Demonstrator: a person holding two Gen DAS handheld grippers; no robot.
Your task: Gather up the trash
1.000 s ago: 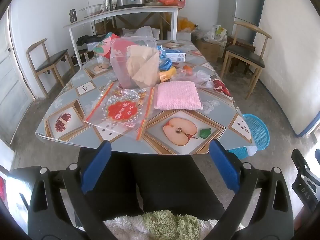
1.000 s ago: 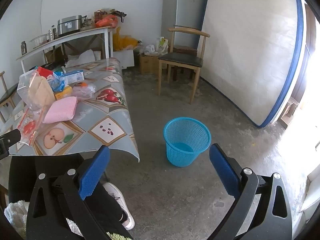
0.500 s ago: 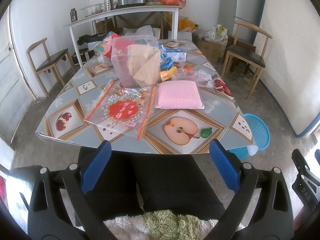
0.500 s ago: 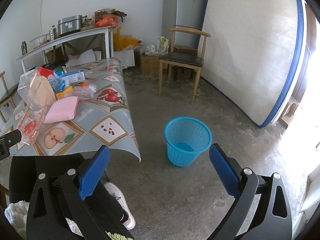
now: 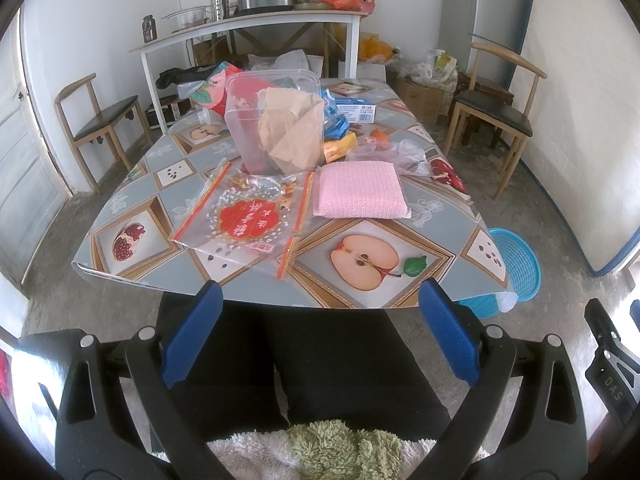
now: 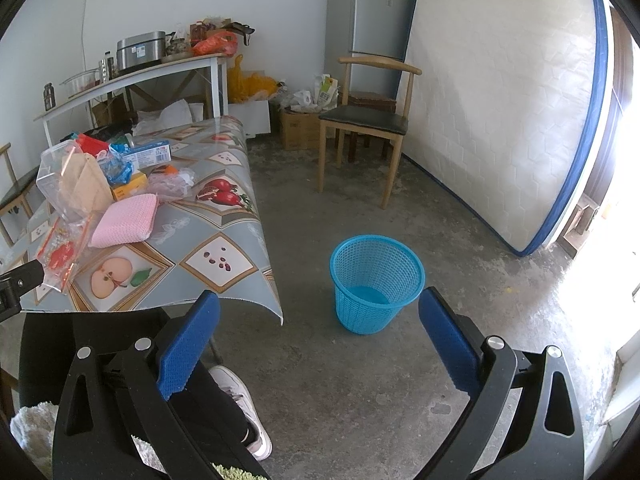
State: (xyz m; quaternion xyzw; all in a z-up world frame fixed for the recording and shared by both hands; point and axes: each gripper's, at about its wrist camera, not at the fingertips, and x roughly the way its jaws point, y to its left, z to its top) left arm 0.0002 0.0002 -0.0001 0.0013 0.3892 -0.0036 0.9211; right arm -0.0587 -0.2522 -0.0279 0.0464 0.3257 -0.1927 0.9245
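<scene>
A table (image 5: 224, 268) with a fruit-print cloth carries the litter: a clear zip bag with a red print (image 5: 244, 216), a brown paper bag (image 5: 290, 136) leaning on a clear plastic box (image 5: 248, 120), crumpled clear plastic (image 5: 390, 154), blue wrappers (image 5: 334, 124) and a folded pink cloth (image 5: 360, 194). A blue mesh bin (image 6: 376, 282) stands on the floor right of the table (image 6: 224, 276). My left gripper (image 5: 320, 336) is open, low before the table's near edge, above a person's dark lap. My right gripper (image 6: 316, 344) is open over the floor, short of the bin.
Wooden chairs stand at the left (image 5: 96, 124) and right (image 5: 496, 108) of the table. A white side table (image 5: 256, 24) with pots runs along the back wall. A fridge (image 6: 372, 28) and a leaning mattress (image 6: 504, 104) are on the right. A shoe (image 6: 240, 404) shows below.
Both views have drifted very slightly; the grippers stay open and hold nothing. Nothing on the table has moved.
</scene>
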